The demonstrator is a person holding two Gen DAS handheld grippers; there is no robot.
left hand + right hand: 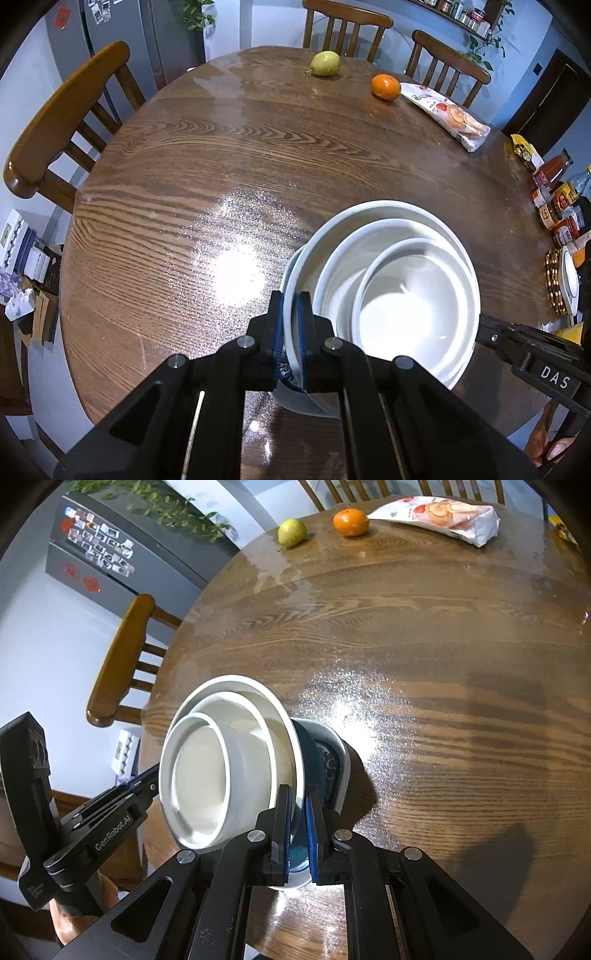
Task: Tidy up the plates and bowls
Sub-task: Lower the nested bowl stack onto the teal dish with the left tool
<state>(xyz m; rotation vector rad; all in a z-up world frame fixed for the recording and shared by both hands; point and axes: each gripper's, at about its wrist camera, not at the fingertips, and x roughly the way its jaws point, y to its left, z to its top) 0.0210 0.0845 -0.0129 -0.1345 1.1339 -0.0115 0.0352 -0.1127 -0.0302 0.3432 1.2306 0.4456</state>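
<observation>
Closest to me, my left gripper [290, 321] is clamped tight on the rim of the nested stack of glossy white ceramic bowls [402, 295], w/ a blue-patterned bowl [286, 369] at the bottom. Right gripper [298, 812] pinches the opposite rim, jaws nearly closed. Stack sits at the near edge of the round wood-grain table [207, 155], shiny under glare. Further back: yellow-green pear [325, 63], orange [386, 87], plastic snack bag [447, 114].
</observation>
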